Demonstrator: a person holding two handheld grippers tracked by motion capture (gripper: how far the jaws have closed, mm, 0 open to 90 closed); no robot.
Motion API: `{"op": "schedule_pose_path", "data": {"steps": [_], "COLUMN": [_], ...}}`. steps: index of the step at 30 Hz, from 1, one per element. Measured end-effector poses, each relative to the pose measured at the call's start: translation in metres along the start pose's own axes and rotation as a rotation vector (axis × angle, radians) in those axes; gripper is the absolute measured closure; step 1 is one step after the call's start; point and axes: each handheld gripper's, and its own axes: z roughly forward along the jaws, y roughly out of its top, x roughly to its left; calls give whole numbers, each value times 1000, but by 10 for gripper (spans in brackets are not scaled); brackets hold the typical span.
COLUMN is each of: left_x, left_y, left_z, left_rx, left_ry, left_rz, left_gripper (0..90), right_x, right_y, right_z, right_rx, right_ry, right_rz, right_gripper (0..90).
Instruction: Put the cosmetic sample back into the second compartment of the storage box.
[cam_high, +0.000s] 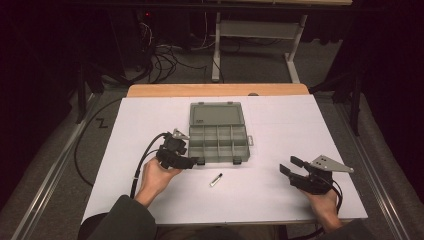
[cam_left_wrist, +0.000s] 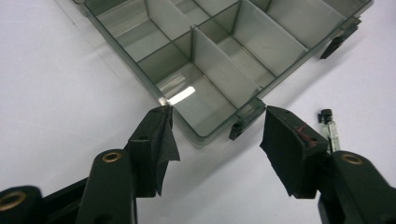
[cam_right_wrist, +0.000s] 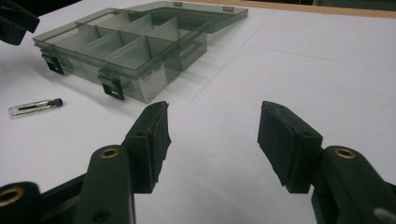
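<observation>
1. The organiser box (cam_right_wrist: 135, 49) carries a small pale label (cam_right_wrist: 153, 77) on its near side wall, seen in the right gripper view; its print is too small and blurred to read.
2. No other text, brand, number or sign can be read on anything else.

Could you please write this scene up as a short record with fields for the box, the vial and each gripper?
box: grey clear compartment box, lid open and lying flat behind it, compartments look empty, two dark latches on the near wall
vial: small glass vial with a dark cap, lying flat on the white table, just in front of the box, apart from it
left gripper: open, nothing between its jaws, at the box's near left corner
right gripper: open, holding nothing, over bare table right of the box
</observation>
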Motion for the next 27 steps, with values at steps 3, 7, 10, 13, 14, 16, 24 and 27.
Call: {"op": "schedule_pose_path", "data": {"steps": [3,7,10,13,14,16,24,27], "left_x": [-3,-6,-10,-11,-12,-13,-18,-20], "left_y": [0,0,0,0,0,0,0,0], "left_z": [0,1,2,3,2,2,3,4], "left_rx": [2,4,18,22,22,21,37,42], "left_ry": [-5,-13,-11,-7,-11,-13,-10,-17], "left_rz": [4,11,18,25,23,21,32,35], "left_gripper": [435,449,457,459,462,462,466,466], "right_x": [1,2,3,3,3,3,2,2], "right_y": [-1,-2,-2,-2,-3,-3,-3,-3], "right_z": [-1,-1,-1,-1,-1,-1,-1,-1], "right_rx": [-2,-7,-11,-9,-13,-15,-17,-19], "right_ry": [5,3,2,4,5,5,-2,-3], "right_rz": [-2,-18,-21,-16,-13,-12,-3,-3], "right_gripper": [445,437,437,435,435,435,437,438]}}
